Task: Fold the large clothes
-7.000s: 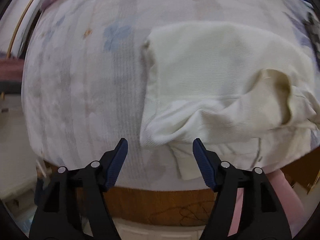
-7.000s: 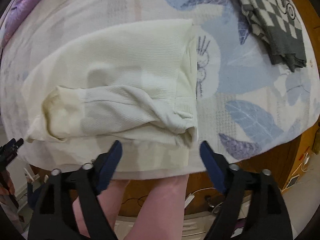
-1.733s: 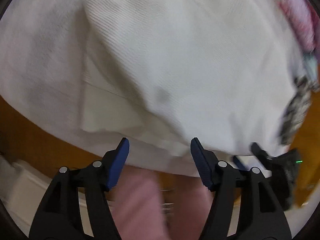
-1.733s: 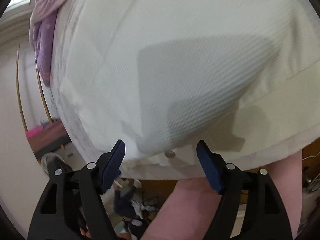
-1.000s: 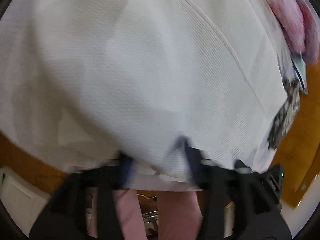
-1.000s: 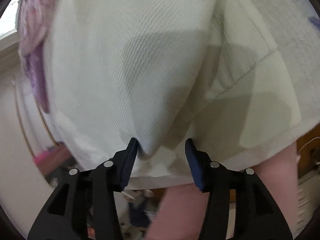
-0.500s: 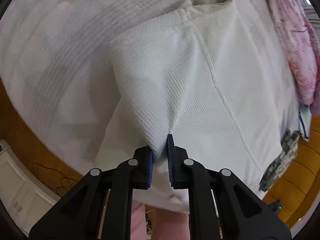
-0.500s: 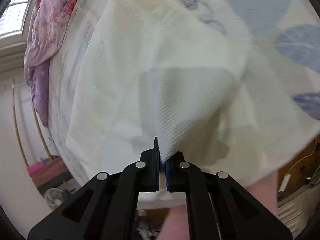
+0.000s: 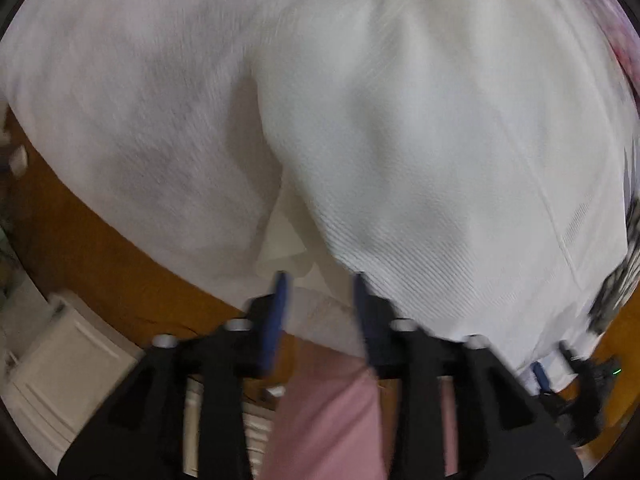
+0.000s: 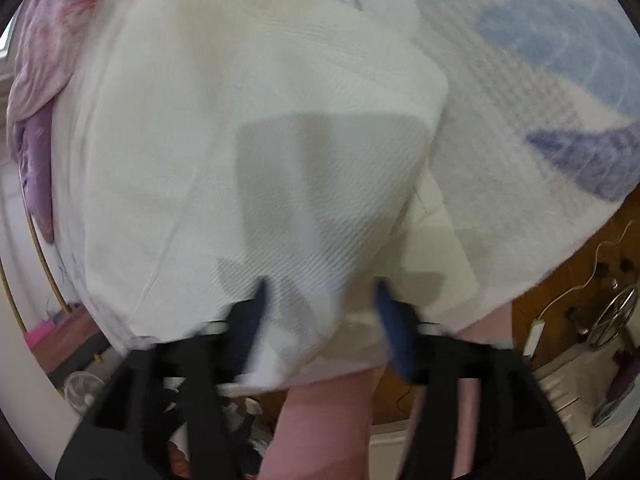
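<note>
At the bottom of each frame, the left gripper [image 9: 320, 300] and right gripper [image 10: 320, 308] have just been opening; both jaws stand spread, pinching nothing. Beyond them the cream garment [image 9: 420, 140] lies folded on the bedsheet [image 10: 540, 100], filling mid-frame.

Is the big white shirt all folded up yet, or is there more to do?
Partly done. The cream garment lies on the bed sheet doubled over, with a layer showing underneath at its near edge. In hand: nothing. The left tool and right tool have just been opening, and neither presses on the cloth. Left to do: probably another fold or two to make it compact, though blur hides the details.
</note>
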A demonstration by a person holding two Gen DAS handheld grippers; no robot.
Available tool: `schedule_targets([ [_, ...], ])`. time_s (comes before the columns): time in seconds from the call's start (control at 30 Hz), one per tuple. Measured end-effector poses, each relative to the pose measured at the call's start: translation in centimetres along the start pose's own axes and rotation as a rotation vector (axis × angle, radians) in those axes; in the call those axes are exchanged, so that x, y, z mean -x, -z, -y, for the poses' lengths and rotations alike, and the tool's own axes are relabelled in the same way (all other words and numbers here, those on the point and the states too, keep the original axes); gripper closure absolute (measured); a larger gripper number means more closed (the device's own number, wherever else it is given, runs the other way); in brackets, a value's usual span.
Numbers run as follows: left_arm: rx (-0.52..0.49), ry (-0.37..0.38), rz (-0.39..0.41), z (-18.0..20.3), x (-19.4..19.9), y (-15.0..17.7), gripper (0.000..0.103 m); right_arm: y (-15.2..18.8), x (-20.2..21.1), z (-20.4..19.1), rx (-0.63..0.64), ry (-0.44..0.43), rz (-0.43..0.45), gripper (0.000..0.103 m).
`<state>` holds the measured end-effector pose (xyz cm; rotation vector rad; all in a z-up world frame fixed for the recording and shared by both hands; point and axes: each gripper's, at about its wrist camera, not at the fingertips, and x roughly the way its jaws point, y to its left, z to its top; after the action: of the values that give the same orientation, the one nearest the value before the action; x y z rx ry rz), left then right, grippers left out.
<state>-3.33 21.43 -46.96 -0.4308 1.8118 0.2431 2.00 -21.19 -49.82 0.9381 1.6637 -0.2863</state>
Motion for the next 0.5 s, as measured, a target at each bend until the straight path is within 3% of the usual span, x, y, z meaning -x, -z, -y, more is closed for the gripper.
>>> schedule_targets([
  [0.23, -0.196, -0.1, 0.202, 2.4, 4.8, -2.7, 0.064, -1.2, 5.9, -3.6, 0.237, 0.141, 0.243, 0.022],
  [0.3, -0.234, -0.101, 0.25, 3.5, 5.2, -4.8, 0.07, -2.7, 6.4, -5.7, 0.31, 0.137, 0.297, 0.054],
  [0.37, -0.263, -0.119, 0.305, 5.7, 5.4, -7.2, 0.075, -4.8, 6.1, -7.2, 0.352, 0.131, 0.311, 0.069],
  [0.43, -0.267, -0.135, 0.37, 7.4, 5.4, -10.3, 0.078, -7.1, 5.4, -9.5, 0.398, 0.157, 0.358, 0.071],
  [0.5, -0.254, -0.147, 0.388, 12.3, 4.9, -12.2, 0.078, -8.5, 4.5, -10.7, 0.443, 0.192, 0.385, 0.073],
])
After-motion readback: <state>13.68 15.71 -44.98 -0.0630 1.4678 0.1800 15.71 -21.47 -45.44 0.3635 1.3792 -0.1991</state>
